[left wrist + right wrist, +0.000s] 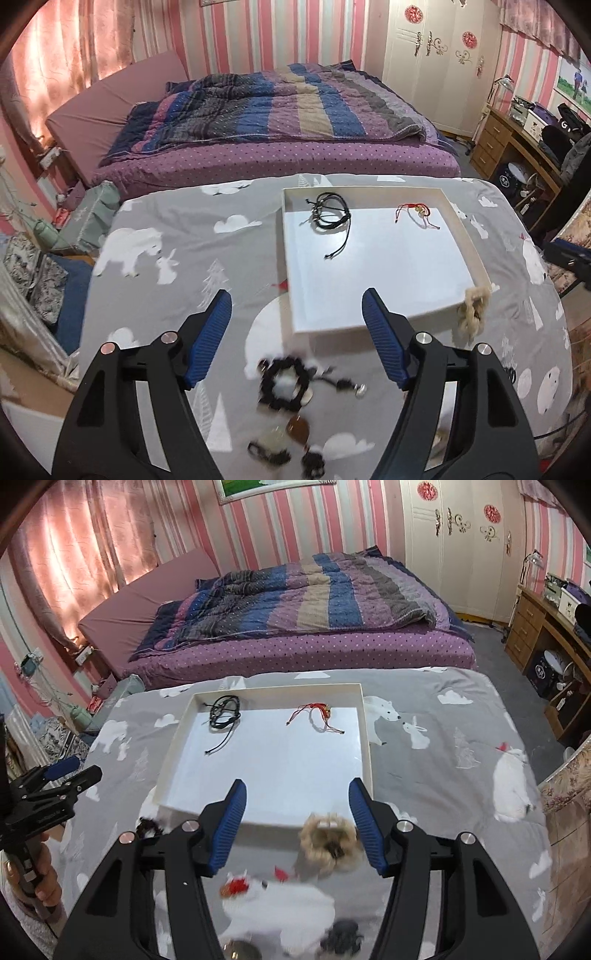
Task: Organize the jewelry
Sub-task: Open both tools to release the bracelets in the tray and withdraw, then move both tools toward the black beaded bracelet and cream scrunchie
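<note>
Both grippers hover with fingers spread, holding nothing. The white tray [384, 314] holds a black cord bracelet [330, 214] and a red one [415, 214]. A black beaded bracelet [284, 384], blurred, lies below the left gripper [297, 306]; a furry scrunchie [328, 840] lies just before the tray, under the right gripper [297, 794].

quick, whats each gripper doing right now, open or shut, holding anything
Left gripper: open, holding nothing, above the black bracelet.
Right gripper: open, holding nothing, the fluffy beige piece between its fingers.
</note>
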`<state>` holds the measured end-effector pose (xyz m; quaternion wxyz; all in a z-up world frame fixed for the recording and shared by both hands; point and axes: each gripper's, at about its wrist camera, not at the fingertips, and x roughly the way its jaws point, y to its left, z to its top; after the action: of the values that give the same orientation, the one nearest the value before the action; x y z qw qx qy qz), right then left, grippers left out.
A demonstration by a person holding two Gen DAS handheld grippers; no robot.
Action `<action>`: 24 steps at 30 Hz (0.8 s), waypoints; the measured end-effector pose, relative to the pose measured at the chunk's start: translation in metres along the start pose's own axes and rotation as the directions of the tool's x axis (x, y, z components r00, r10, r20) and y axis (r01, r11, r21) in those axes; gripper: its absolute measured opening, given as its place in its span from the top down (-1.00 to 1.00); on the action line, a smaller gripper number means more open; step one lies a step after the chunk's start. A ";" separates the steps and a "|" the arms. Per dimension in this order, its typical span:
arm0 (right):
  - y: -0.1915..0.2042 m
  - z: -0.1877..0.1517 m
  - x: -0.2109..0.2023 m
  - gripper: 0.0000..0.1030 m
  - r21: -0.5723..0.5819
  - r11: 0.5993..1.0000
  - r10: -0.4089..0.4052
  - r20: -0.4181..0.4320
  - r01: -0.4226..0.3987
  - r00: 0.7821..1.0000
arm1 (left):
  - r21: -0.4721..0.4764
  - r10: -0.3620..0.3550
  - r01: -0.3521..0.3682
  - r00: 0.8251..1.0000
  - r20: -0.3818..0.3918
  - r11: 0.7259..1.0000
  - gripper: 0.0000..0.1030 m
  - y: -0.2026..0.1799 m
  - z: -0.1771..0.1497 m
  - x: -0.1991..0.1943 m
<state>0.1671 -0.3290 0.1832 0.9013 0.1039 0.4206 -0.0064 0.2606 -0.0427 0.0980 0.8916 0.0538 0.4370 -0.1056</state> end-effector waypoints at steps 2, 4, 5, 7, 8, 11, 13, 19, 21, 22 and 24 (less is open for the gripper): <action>0.002 -0.004 -0.020 -0.14 -0.003 1.000 0.004 0.013 -0.004 1.000 | -0.001 0.006 -0.006 1.000 0.007 1.000 -0.43 0.002 -0.008 -0.016; 0.006 -0.012 -0.042 -0.20 -0.009 1.000 0.007 0.023 -0.007 1.000 | -0.002 0.014 -0.014 1.000 0.019 1.000 -0.52 0.002 -0.017 -0.031; 0.008 -0.016 -0.049 -0.25 -0.011 1.000 0.010 0.027 -0.010 1.000 | -0.002 0.018 -0.018 0.999 0.027 1.000 -0.55 0.003 -0.022 -0.038; 0.011 -0.028 -0.064 -0.31 -0.022 1.000 0.011 0.035 -0.010 0.999 | -0.001 0.021 -0.021 0.999 0.046 1.000 -0.64 0.004 -0.033 -0.051; 0.013 -0.035 -0.068 -0.31 -0.029 1.000 0.012 0.037 -0.011 0.999 | 0.001 0.024 -0.024 0.998 0.053 1.000 -0.65 0.003 -0.039 -0.057; 0.016 -0.059 -0.077 -0.31 -0.036 0.999 0.037 0.032 -0.036 0.999 | -0.002 0.025 -0.025 0.998 0.064 1.000 -0.73 0.004 -0.057 -0.069; 0.017 -0.077 -0.078 -0.31 -0.035 0.998 0.059 0.030 -0.058 0.998 | -0.008 0.028 -0.027 0.997 0.066 1.000 -0.79 0.007 -0.072 -0.075; 0.010 -0.120 -0.076 -0.31 -0.009 0.995 0.099 0.039 -0.099 0.994 | -0.024 0.063 -0.061 0.994 0.091 0.998 -0.88 0.014 -0.106 -0.083; 0.010 -0.131 -0.076 -0.31 -0.006 0.995 0.101 0.042 -0.101 0.994 | -0.029 0.070 -0.068 0.993 0.095 0.997 -0.89 0.016 -0.116 -0.084; 0.009 -0.136 -0.076 -0.31 -0.004 0.995 0.101 0.045 -0.101 0.994 | -0.029 0.075 -0.072 0.992 0.098 0.997 -0.90 0.017 -0.120 -0.084; 0.008 -0.148 -0.076 -0.31 -0.006 0.995 0.100 0.050 -0.100 0.994 | -0.027 0.089 -0.086 0.991 0.103 0.996 -0.94 0.018 -0.131 -0.083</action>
<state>0.0072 -0.2989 0.1497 0.9110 0.1230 0.3920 0.0367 0.1153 0.0110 0.0835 0.9175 0.0572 0.3883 -0.0640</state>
